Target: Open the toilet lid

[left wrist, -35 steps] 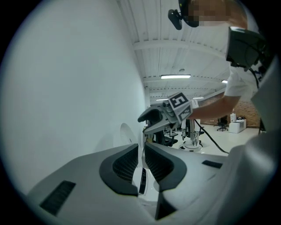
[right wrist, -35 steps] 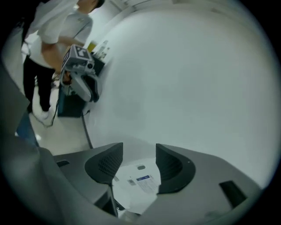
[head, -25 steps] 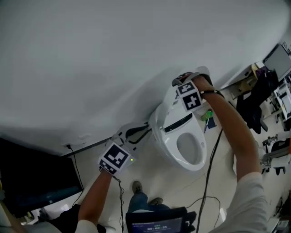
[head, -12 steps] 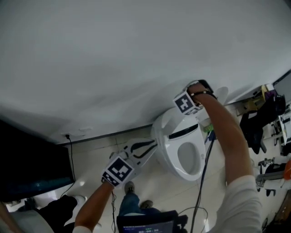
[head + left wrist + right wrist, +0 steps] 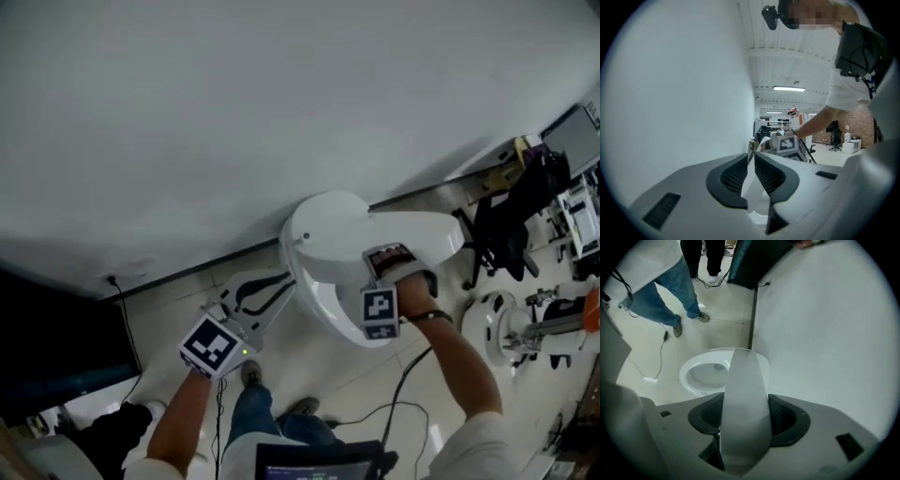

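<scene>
In the head view the white toilet (image 5: 328,234) stands against the wall. My right gripper (image 5: 380,267) reaches onto it from the right, its marker cube facing up. The right gripper view shows the toilet lid (image 5: 743,390) edge-on, standing between the open bowl (image 5: 705,373) and the wall. My right gripper (image 5: 743,416) is shut on the lid's rim, which fills the gap between its dark pads; its jaws have just been closing. My left gripper (image 5: 281,286) hovers left of the toilet, apart from it. Its fingertips (image 5: 751,161) nearly touch and hold nothing.
The pale wall (image 5: 281,112) is close behind the toilet. A black screen (image 5: 56,356) stands at the left, chairs and equipment (image 5: 516,216) at the right. A person's jeans-clad legs (image 5: 670,291) and a cable (image 5: 658,357) are on the floor near the bowl.
My right gripper has come down and toward me from high by the wall. The seat opening seen earlier in the head view is now hidden by white surface. My left gripper drifted slightly left.
</scene>
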The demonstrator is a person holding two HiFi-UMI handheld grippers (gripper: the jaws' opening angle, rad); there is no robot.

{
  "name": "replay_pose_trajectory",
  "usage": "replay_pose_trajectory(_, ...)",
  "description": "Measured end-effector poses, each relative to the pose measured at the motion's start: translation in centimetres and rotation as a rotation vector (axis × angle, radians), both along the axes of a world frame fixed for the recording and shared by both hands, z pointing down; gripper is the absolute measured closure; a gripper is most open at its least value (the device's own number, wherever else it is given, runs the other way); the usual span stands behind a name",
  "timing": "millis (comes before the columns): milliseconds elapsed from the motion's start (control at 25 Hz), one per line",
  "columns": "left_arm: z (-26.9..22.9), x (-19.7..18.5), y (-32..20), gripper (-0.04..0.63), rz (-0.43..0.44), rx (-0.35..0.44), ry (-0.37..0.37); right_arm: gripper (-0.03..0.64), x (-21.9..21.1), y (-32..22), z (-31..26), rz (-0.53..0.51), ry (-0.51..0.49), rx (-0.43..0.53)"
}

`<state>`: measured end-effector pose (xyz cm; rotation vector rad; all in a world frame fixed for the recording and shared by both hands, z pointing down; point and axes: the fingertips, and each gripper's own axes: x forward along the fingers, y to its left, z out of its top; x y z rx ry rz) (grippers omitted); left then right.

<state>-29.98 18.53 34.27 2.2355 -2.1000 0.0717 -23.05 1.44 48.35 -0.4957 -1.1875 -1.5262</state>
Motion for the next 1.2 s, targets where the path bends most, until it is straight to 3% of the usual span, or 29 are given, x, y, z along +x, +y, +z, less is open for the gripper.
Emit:
replay_pose_trajectory(160,1.2,4.6,-2.1,0.554,-0.036,0.002,-0.024,0.339,9.6,0.8,7.3,0.022,-0.263,0.044)
replay_pose_trajectory(280,3.9,7.7,-2.7,0.554,-0.067,0.003,0.001,0.336,12.9,2.0,12.3,0.017,-0.479,0.025)
replay_pose_trajectory(360,6.0,9.6,-3.3,0.554,-0.092,-0.013,0.011,0.333,14.2,2.0,14.9,0.015,-0.544,0.009)
replay_pose_trajectory(720,13.8,16.5,-4.8,0.554,-0.125,-0.056,0.029,0.256,20.6,4.0,29.7,0.23,-0.556,-0.352)
replay_pose_trajectory(960,16.9,18.3,-4.3,0.554,-0.104,-0.09,0.034,0.256,20.7,5.0,37.4,0.403,-0.432,-0.495)
replay_pose_trajectory(1200,17.7,18.6,-2.9,0.554,-0.097,-0.12,0.025,0.256,19.7,5.2,38.0,0.548,-0.432,-0.606)
